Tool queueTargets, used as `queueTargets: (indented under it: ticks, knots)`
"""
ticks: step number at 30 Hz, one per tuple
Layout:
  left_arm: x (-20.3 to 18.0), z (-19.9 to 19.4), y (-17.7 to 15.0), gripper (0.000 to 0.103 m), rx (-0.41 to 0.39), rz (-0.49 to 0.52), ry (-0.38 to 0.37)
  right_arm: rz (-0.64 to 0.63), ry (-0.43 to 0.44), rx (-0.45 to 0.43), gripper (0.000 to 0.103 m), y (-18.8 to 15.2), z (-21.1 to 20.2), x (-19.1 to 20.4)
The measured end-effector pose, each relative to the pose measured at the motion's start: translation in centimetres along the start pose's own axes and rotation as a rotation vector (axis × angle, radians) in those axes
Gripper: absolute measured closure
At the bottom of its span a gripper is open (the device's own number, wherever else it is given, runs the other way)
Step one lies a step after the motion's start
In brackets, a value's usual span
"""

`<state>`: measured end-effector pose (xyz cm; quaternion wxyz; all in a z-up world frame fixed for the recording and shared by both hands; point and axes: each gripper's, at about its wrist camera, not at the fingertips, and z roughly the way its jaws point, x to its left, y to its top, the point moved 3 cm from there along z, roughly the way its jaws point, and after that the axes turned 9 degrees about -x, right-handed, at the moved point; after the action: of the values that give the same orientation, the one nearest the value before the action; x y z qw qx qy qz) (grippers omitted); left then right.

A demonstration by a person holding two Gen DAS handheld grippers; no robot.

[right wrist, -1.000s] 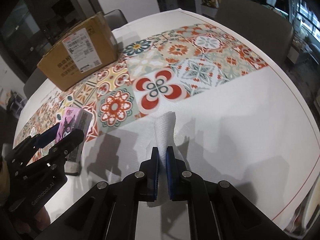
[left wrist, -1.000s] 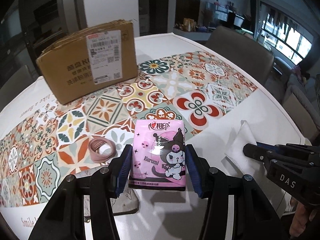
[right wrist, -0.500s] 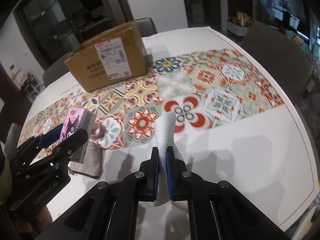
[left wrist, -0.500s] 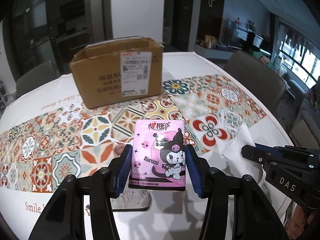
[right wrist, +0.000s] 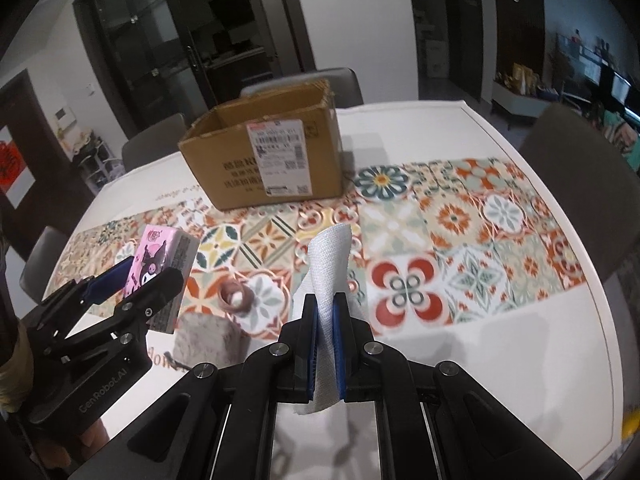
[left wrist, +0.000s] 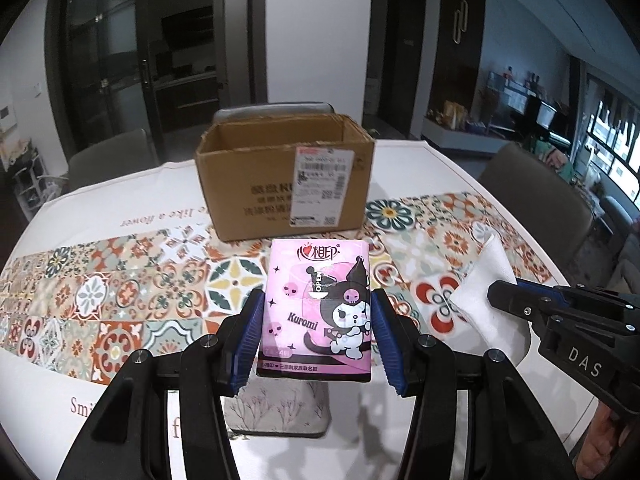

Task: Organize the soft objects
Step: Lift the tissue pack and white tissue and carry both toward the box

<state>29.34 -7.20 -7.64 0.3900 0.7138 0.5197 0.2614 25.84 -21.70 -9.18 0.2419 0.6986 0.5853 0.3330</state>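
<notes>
My left gripper [left wrist: 316, 332] is shut on a pink Kuromi tissue pack [left wrist: 318, 300] and holds it above the table; it also shows in the right wrist view [right wrist: 160, 264]. My right gripper [right wrist: 325, 328] is shut on a folded white cloth [right wrist: 330, 272], which hangs from the jaws; the cloth also shows in the left wrist view [left wrist: 486, 280]. An open cardboard box [left wrist: 286, 176] stands at the far side of the table, also in the right wrist view [right wrist: 268, 156]. A grey patterned pouch [right wrist: 210, 338] and a pink hair tie [right wrist: 236, 298] lie on the table below.
The round table [right wrist: 500, 360] has a white cloth with a tiled floral runner [right wrist: 460, 216]. Grey chairs [right wrist: 576, 168] stand around it, one behind the box [left wrist: 276, 110]. The table's right edge curves close to my right gripper.
Both grippers have risen and tilted up with their loads. The box now shows its open top and sits more centred ahead. The pouch and hair tie stay on the table.
</notes>
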Motion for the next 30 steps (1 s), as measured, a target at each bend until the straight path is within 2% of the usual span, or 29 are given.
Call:
queueTargets:
  ticks: [14,30]
  knots:
    - [2.1,0.1,4.1,0.051,-0.089,-0.026,0.060,-0.054,0.069,-0.075,0.095,4.1,0.7,2.1]
    - [4.2,2.2,10.3,0.051,-0.204,-0.033,0.077,-0.062,0.086,-0.230,0.095,11.4,2.0,3.1]
